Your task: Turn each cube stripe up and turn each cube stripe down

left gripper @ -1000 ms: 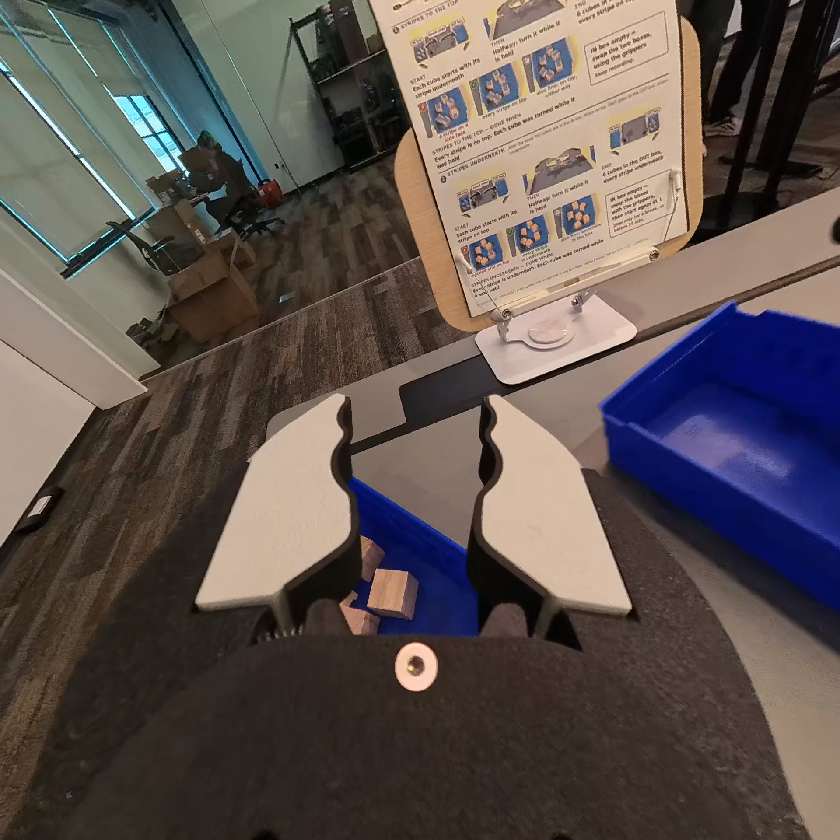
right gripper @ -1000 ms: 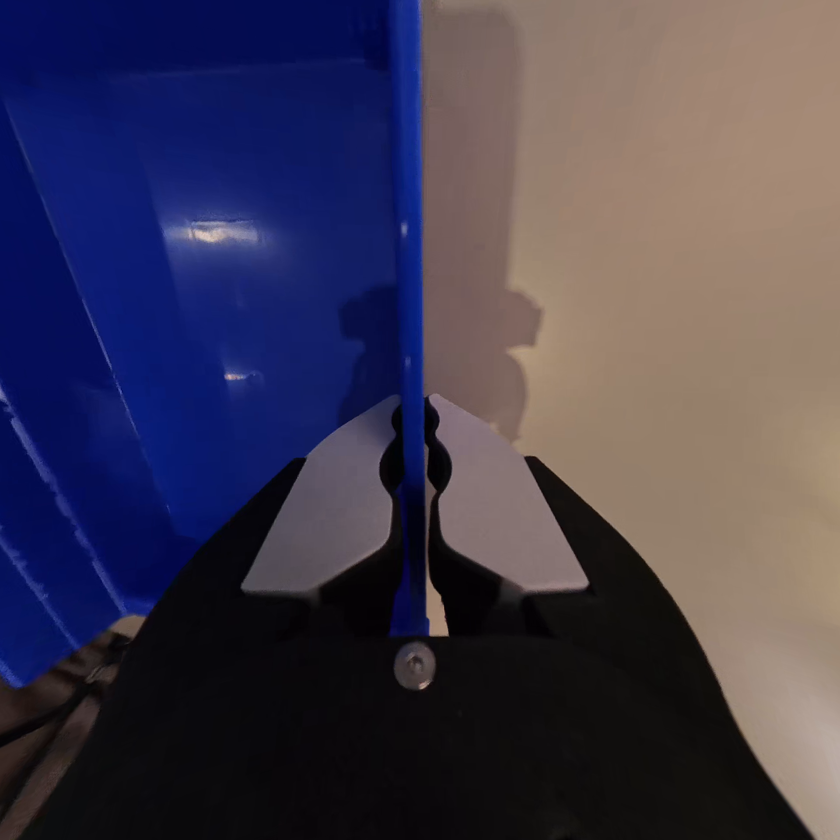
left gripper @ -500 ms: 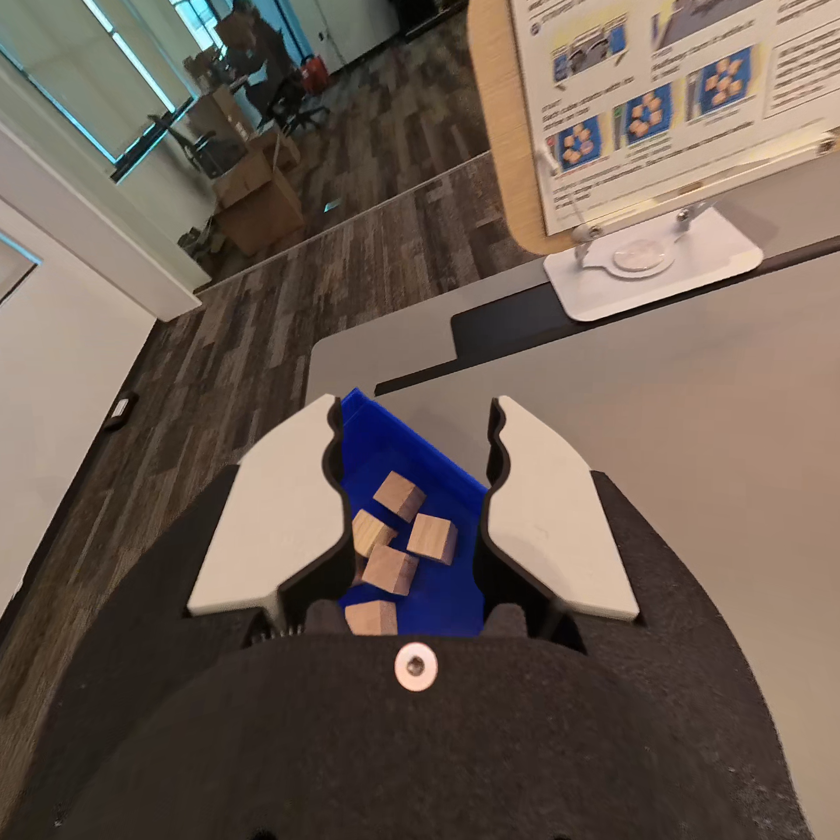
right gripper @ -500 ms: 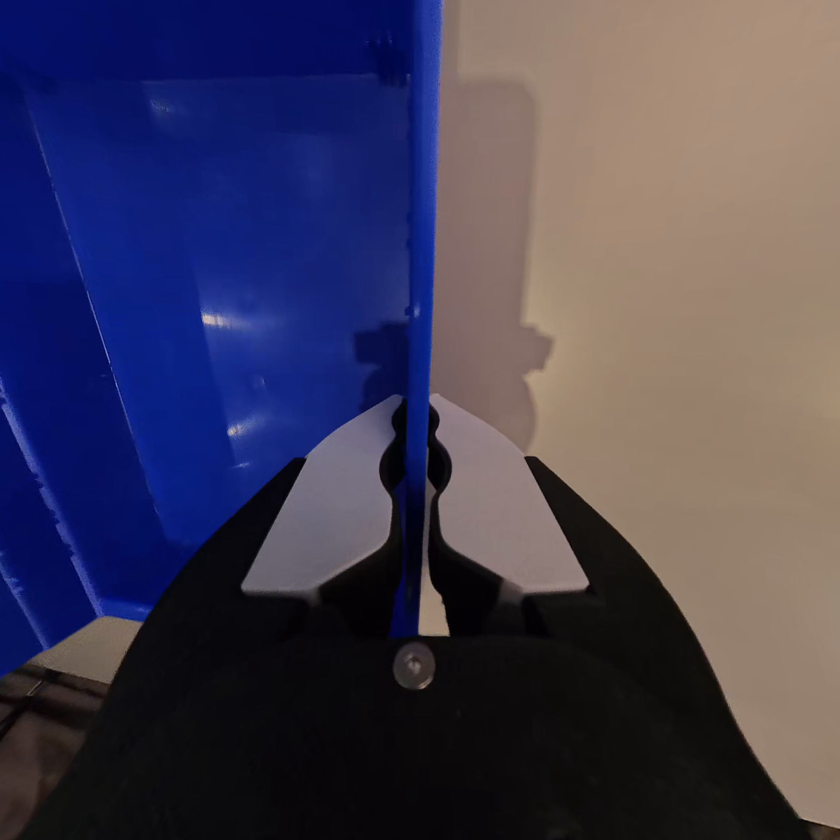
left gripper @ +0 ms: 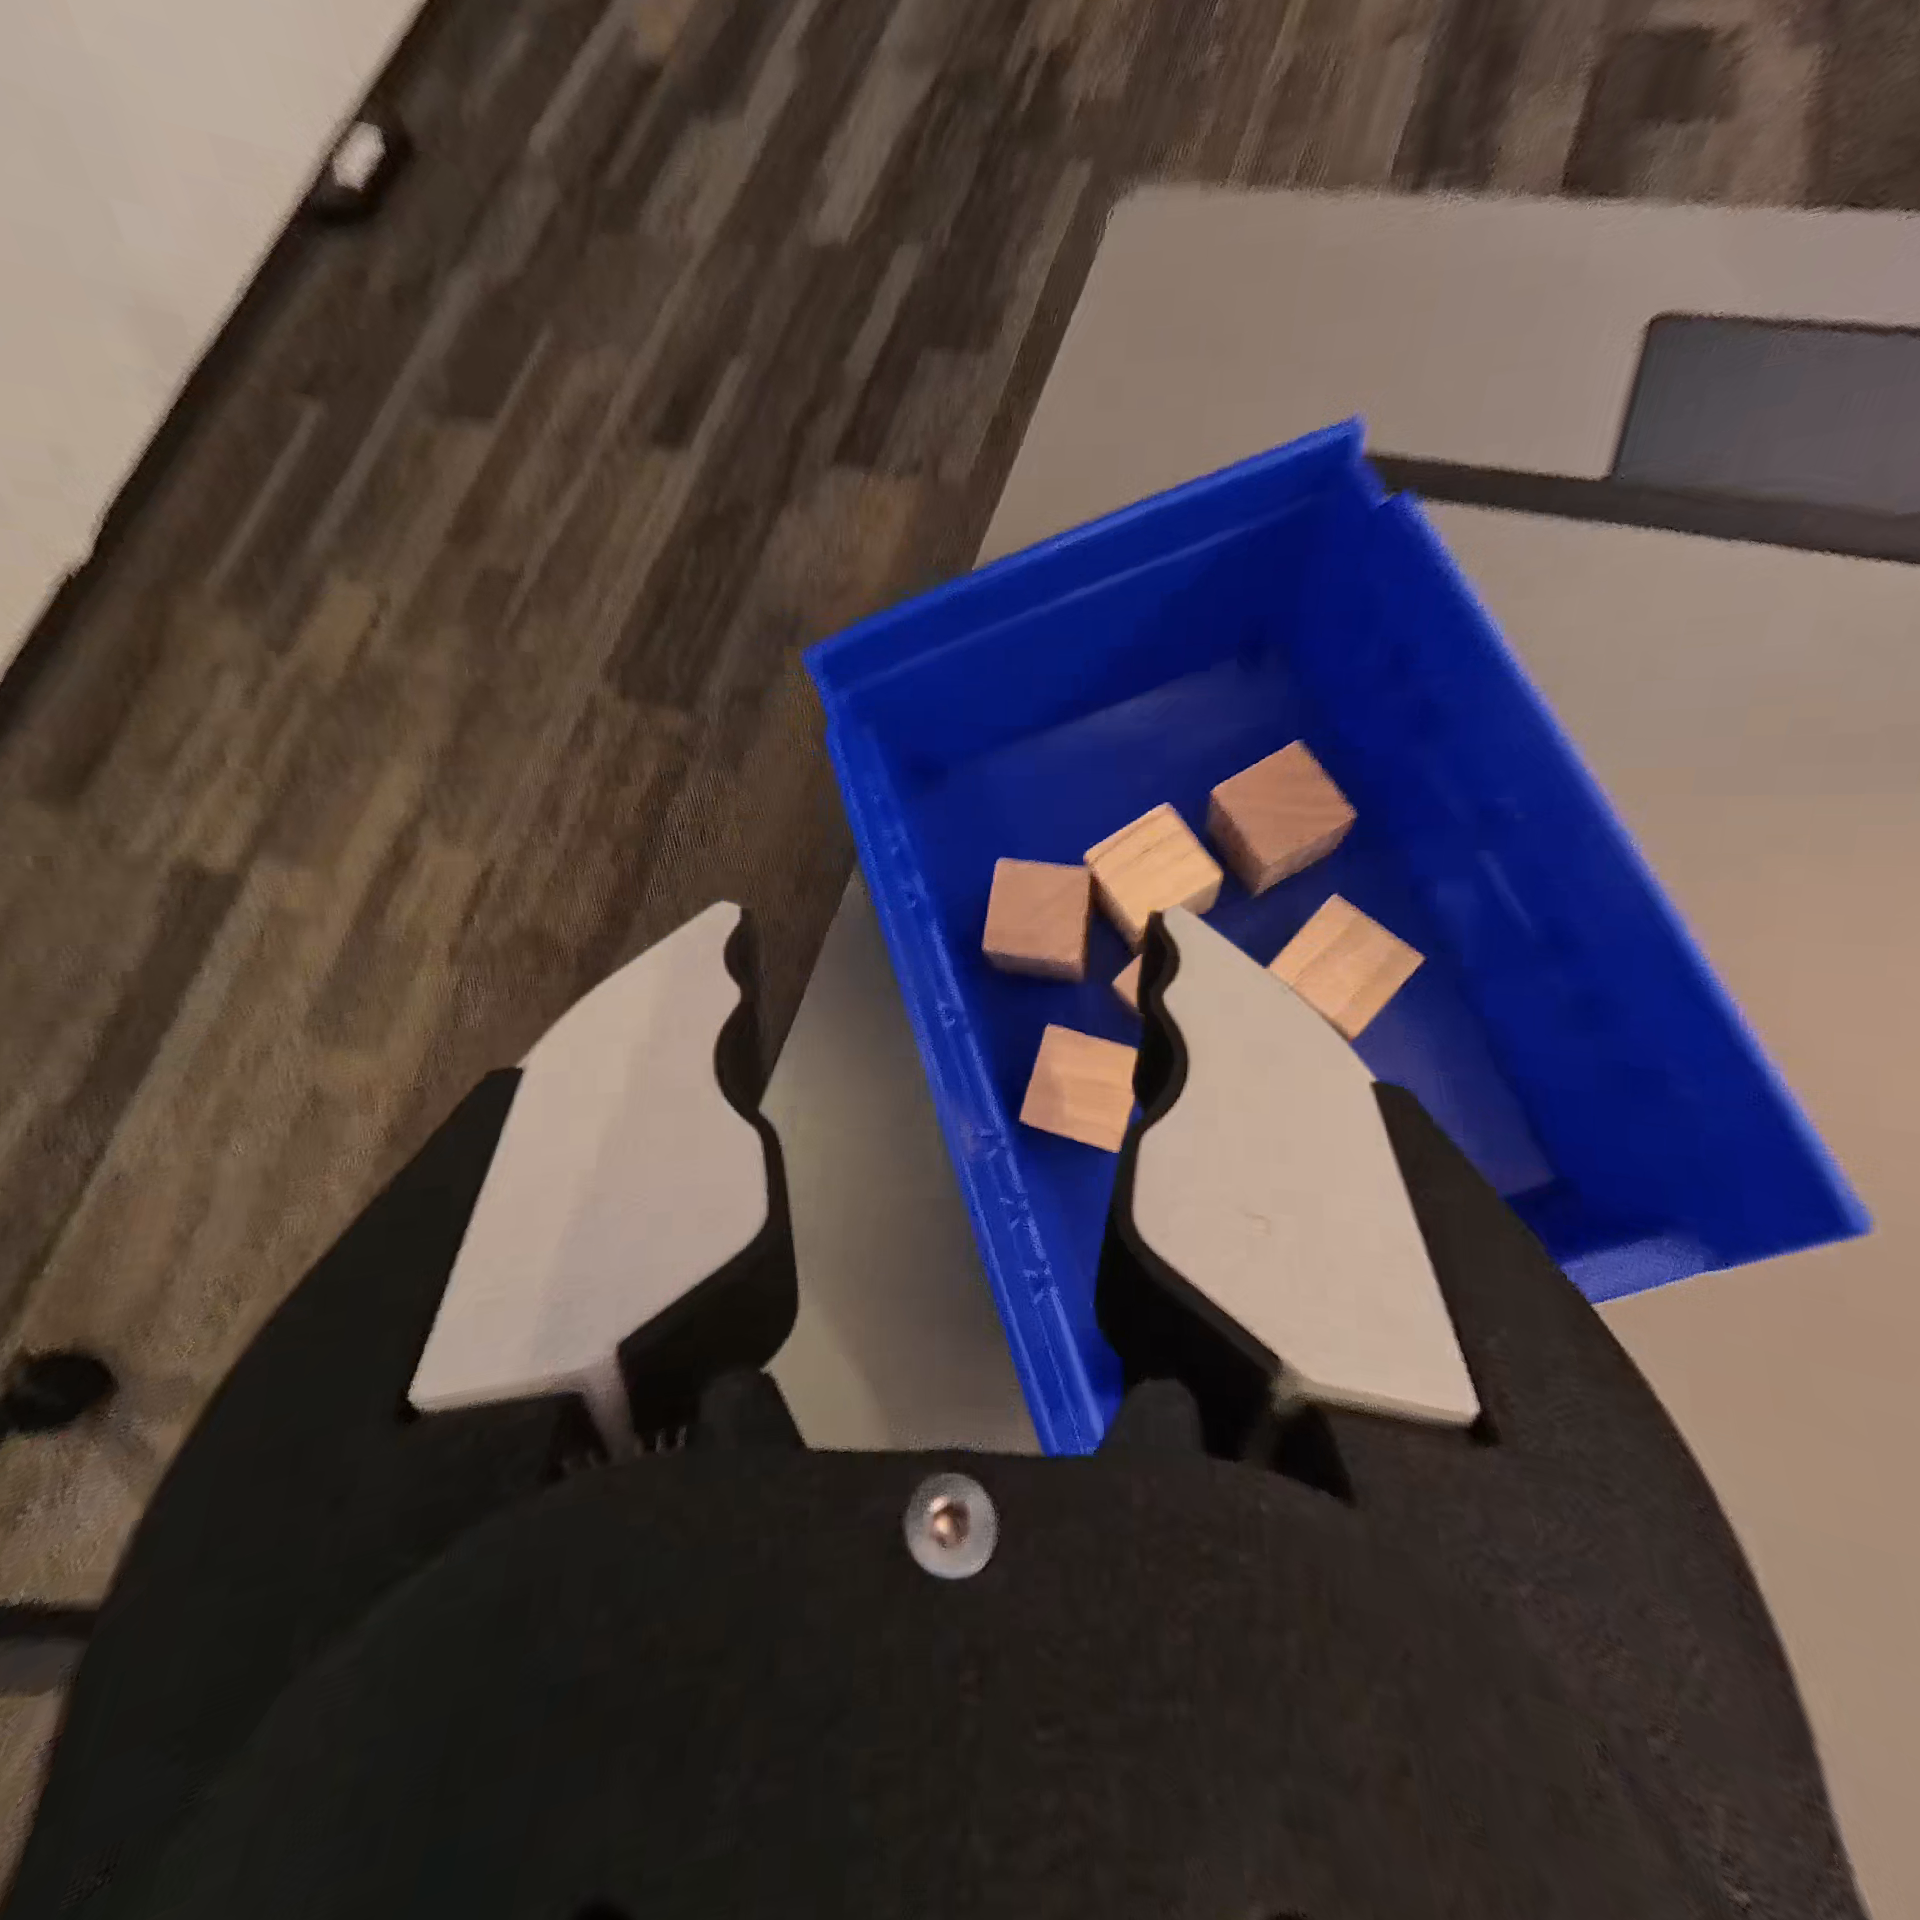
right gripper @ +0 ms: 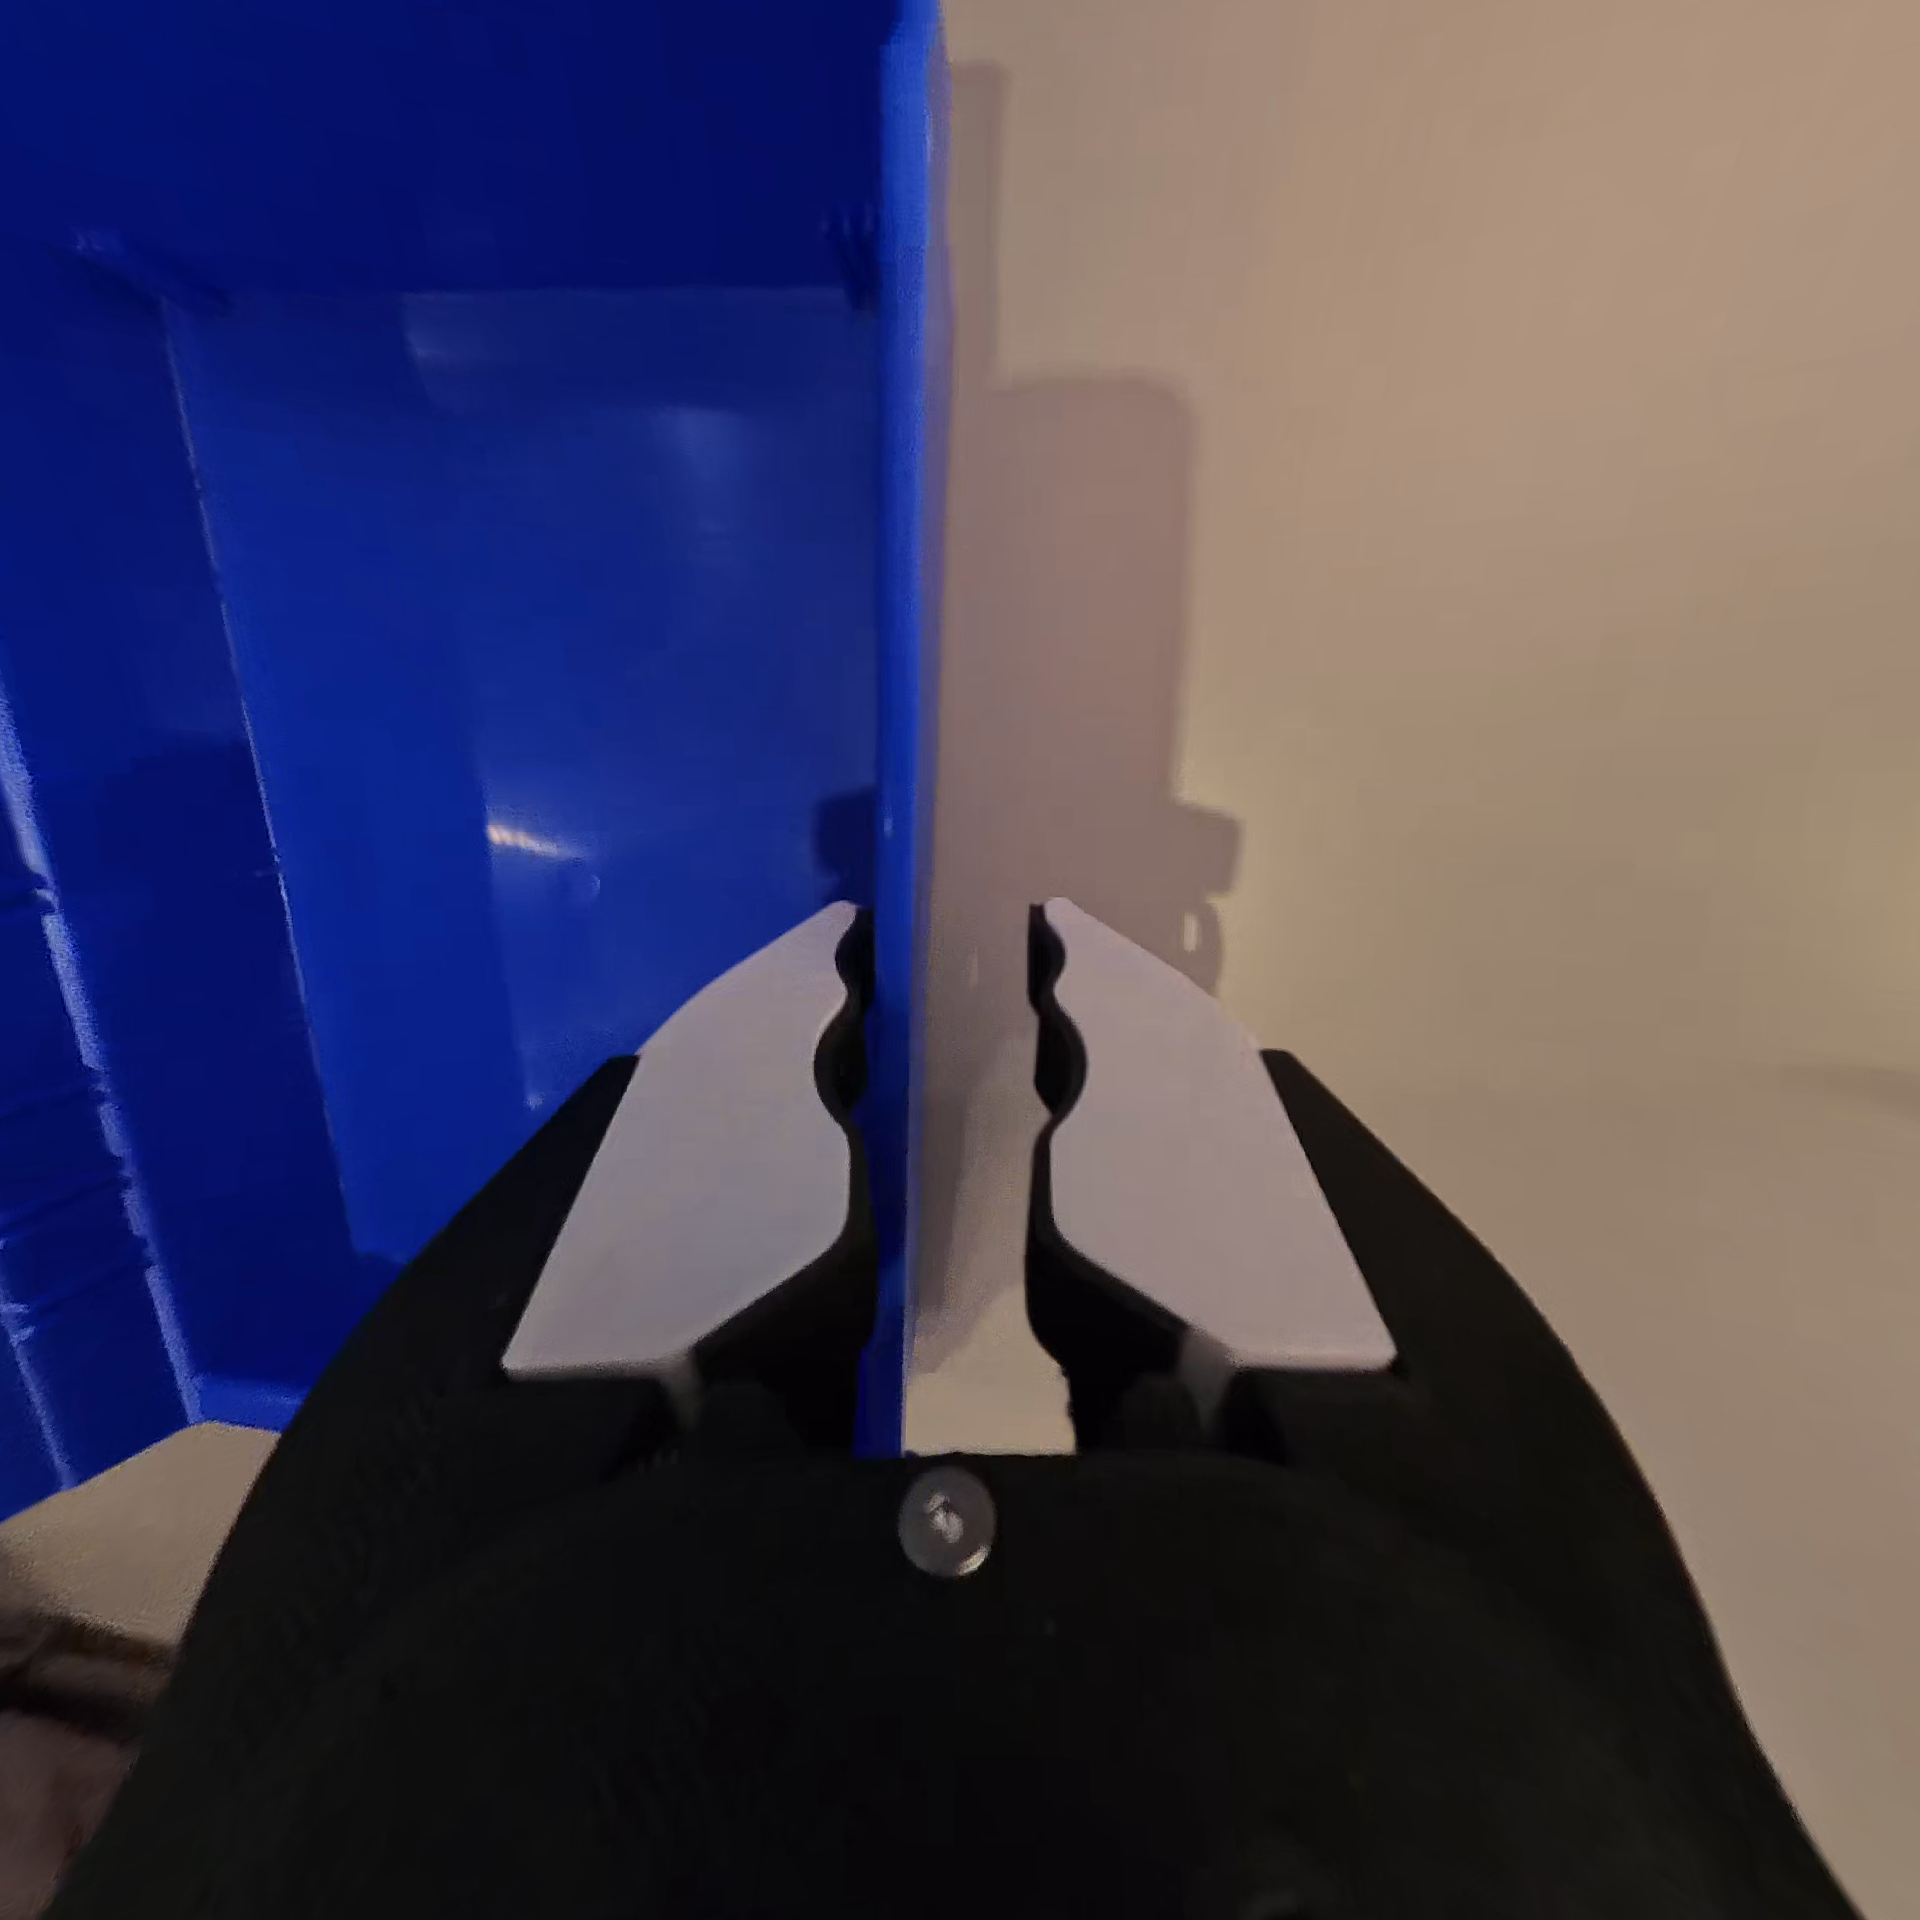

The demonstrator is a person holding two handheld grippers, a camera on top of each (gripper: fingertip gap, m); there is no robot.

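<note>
While both tools stand with their jaws apart, the step in hand looks like settling the 2 bins in place so that cube turning can begin, and doing it well means lifting each tool straight clear of a bin wall without nudging the bin. The left tool [left gripper: 940,920] is wide open and holds nothing; the near side wall of the blue bin [left gripper: 1621,935] runs up between its fingers, with neither pad pressing on it. Inside that bin lie 6 wooden cubes [left gripper: 1153,857], loosely clustered on its floor, 1 of them largely hidden behind the right finger [left gripper: 1247,1122]; no stripe can be told on any visible face through the blur. This bin sits at the left corner of the bench [left gripper: 1714,831], next to the carpeted floor [left gripper: 468,520]. The right tool [right gripper: 945,914] is partly open: the right wall of the second blue bin [right gripper: 520,623] stands between its fingers, close against the left pad, while the right pad is plainly apart from it, so nothing is gripped. That bin shows no cubes in the part visible. For the first pick, I would judge it best to bring the left tool down over 1 outlying cube, square to 2 opposite faces, away from the wall and neighbours.
</note>
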